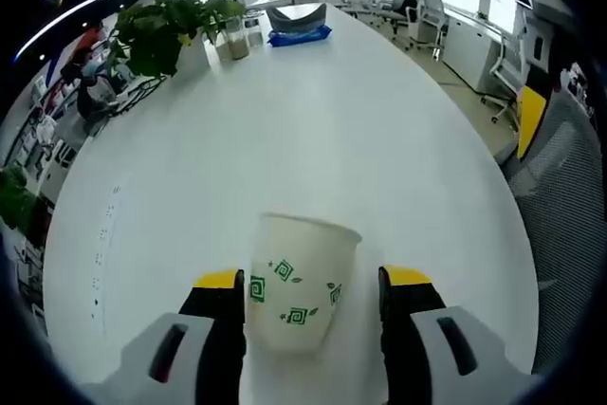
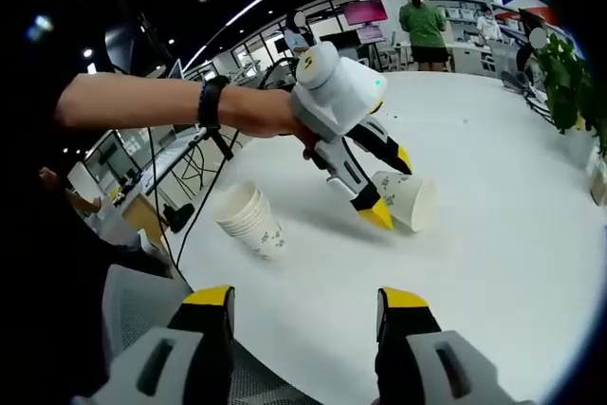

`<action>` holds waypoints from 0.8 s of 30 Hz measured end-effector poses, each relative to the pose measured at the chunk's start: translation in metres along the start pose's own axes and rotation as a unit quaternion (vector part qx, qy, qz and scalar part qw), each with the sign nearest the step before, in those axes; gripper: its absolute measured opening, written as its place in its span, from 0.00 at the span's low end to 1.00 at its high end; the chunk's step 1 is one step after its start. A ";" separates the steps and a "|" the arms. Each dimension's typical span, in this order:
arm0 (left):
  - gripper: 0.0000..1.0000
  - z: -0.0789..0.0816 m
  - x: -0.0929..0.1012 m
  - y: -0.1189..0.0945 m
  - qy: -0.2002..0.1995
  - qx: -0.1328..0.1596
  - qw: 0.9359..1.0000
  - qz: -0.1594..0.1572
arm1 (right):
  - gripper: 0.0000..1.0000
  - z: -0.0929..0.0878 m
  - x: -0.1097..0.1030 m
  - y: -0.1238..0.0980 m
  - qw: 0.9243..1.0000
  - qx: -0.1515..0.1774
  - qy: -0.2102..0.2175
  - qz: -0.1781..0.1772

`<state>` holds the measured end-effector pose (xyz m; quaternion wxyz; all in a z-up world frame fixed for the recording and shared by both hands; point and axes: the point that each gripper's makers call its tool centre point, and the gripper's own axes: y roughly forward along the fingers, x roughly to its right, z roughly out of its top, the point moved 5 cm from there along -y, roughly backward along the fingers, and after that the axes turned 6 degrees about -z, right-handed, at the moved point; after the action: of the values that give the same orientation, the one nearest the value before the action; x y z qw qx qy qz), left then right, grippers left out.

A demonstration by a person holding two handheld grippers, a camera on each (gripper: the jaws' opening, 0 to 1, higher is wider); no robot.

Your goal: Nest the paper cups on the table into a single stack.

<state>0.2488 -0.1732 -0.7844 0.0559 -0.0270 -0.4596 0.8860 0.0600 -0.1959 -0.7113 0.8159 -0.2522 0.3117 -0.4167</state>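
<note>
- The left gripper [image 1: 313, 296] is holding a single paper cup [image 1: 299, 282] between its jaws over the white desk [image 1: 313, 139].
- The right gripper [image 2: 308, 305] is hovering with jaws wide apart; the cup stack [image 2: 248, 218] is lying ahead of it, to its left.

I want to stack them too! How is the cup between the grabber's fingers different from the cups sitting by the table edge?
The single paper cup lies tipped between the left gripper's jaws; the stack of paper cups stands free, leaning. One is alone; the other is several nested. Both are white with green patterns.
</note>
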 end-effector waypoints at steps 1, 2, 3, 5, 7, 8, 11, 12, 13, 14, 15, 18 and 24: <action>0.55 0.000 0.000 0.001 0.001 -0.002 1.000 0.000 | 0.60 0.000 0.000 0.000 1.000 0.001 0.001 0.000; 0.54 0.000 -0.001 0.003 0.001 -0.004 1.000 0.000 | 0.60 0.000 0.001 0.001 1.000 0.002 0.003 0.001; 0.54 -0.001 -0.002 0.005 0.001 -0.005 1.000 -0.001 | 0.60 -0.001 0.001 0.001 1.000 0.002 0.004 0.002; 0.50 -0.001 -0.004 0.008 0.000 -0.006 1.000 0.001 | 0.59 -0.002 0.002 0.003 1.000 0.001 0.005 0.003; 0.46 0.000 -0.002 0.008 0.002 -0.012 1.000 0.005 | 0.59 -0.002 -0.001 0.000 1.000 0.001 0.005 0.004; 0.46 -0.001 -0.003 0.009 -0.001 -0.015 1.000 0.005 | 0.59 -0.003 -0.002 -0.001 1.000 0.002 0.006 0.004; 0.41 -0.004 -0.005 0.012 -0.008 -0.019 1.000 0.004 | 0.59 -0.003 -0.002 -0.001 1.000 0.004 0.010 0.003; 0.40 -0.003 -0.004 0.011 -0.009 -0.017 1.000 0.003 | 0.58 -0.003 -0.002 -0.001 1.000 0.005 0.011 0.003; 0.40 0.000 -0.002 0.008 -0.009 -0.017 1.000 0.004 | 0.58 -0.003 -0.002 -0.001 1.000 0.005 0.013 0.004; 0.40 -0.001 -0.001 0.007 -0.008 -0.018 1.000 0.005 | 0.58 -0.003 -0.002 -0.002 1.000 0.005 0.013 0.004; 0.40 -0.001 -0.001 0.007 -0.008 -0.019 1.000 0.006 | 0.58 -0.003 -0.002 -0.001 1.000 0.005 0.012 0.004; 0.40 -0.007 -0.010 0.006 -0.013 -0.018 1.000 0.010 | 0.58 -0.003 0.000 0.001 1.000 0.003 0.010 0.004; 0.39 -0.006 -0.013 -0.010 -0.017 -0.011 1.000 0.021 | 0.58 0.001 -0.002 0.005 1.000 0.002 0.005 0.008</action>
<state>0.2633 -0.1643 -0.7799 0.0286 -0.0221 -0.4694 0.8822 0.0620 -0.1916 -0.7134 0.8181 -0.2457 0.3165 -0.4125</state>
